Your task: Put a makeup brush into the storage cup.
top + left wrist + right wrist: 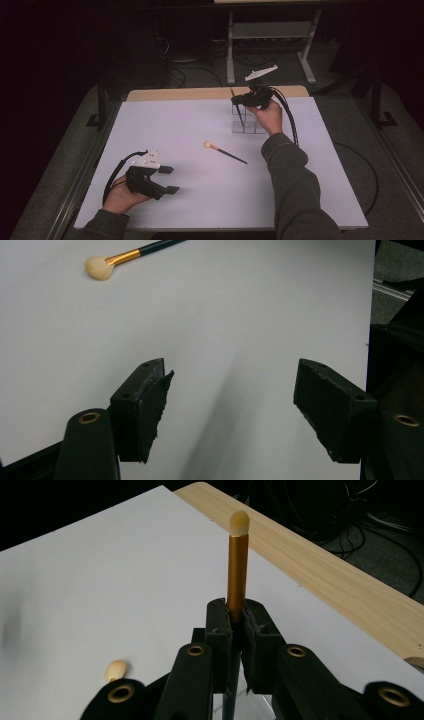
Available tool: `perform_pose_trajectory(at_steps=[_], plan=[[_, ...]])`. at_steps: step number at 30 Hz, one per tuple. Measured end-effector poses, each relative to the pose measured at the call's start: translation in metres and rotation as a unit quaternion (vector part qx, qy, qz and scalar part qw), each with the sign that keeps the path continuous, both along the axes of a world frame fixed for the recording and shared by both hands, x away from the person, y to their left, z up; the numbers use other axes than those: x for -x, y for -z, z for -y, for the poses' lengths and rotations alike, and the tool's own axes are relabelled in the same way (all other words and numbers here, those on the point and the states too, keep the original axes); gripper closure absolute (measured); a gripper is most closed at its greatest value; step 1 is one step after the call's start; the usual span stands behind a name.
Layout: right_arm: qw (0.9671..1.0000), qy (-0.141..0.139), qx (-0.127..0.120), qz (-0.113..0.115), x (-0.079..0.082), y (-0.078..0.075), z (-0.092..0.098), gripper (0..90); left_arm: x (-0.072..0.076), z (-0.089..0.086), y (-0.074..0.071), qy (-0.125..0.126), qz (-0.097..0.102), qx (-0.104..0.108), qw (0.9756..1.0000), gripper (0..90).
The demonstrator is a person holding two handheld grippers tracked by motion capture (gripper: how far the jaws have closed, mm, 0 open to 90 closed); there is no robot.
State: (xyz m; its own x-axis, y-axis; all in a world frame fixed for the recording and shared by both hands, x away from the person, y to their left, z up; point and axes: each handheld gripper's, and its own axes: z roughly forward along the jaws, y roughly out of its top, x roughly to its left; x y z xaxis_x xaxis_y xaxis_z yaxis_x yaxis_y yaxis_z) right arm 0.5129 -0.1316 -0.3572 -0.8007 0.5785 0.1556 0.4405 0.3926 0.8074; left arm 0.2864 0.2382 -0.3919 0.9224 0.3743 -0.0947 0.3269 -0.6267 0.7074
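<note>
White tabletop [165, 125] with two brushes.
Right hand-held gripper [237, 622] squeezes a gold brush [237, 570]; left hand-held gripper [232, 410] gapes wide, holding nothing.

No legible text, label, brand, number or sign appears on any surface in the high view or either gripper view.

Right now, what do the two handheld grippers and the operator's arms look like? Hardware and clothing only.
Both the left gripper and the right gripper are black, two-jawed units with blocky, worn pads and brass-ringed holes in the jaw arms. A light grey plate with dark dots tops the left one. A black cable trails from each. Both sleeves are dark olive-grey, cuffed at the wrist.
</note>
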Motion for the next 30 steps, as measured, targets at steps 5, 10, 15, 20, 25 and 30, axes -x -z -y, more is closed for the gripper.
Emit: perform_pose_trajectory(at_steps=[5, 10, 15, 20, 25, 30], plan=[[1.0000, 0.001, 0.003, -0.002, 0.001, 0.002, 0.001, 81.5, 0.000, 0.000, 0.000, -0.001, -0.001, 0.001, 1.0000, 28.7], [1.0000, 0.001, 0.005, -0.002, 0.002, 0.002, 0.001, 81.4, 0.000, 0.000, 0.000, 0.000, 0.001, 0.000, 1.0000, 28.7], [1.0000, 0.000, 0.006, -0.003, 0.003, 0.001, 0.001, 78.3, -0.001, 0.000, 0.001, 0.001, 0.001, -0.001, 1.0000, 28.6], [0.9998, 0.008, 0.011, -0.013, 0.004, 0.003, 0.002, 68.3, -0.001, -0.001, 0.001, 0.000, 0.001, -0.001, 1.0000, 28.5], [0.9998, 0.013, 0.012, -0.002, 0.008, 0.005, 0.007, 66.6, -0.001, -0.001, 0.001, 0.000, 0.000, -0.001, 1.0000, 28.5], [0.9998, 0.018, 0.005, -0.011, 0.014, 0.003, 0.013, 65.6, -0.002, -0.001, 0.001, 0.003, 0.001, -0.007, 1.0000, 28.6]])
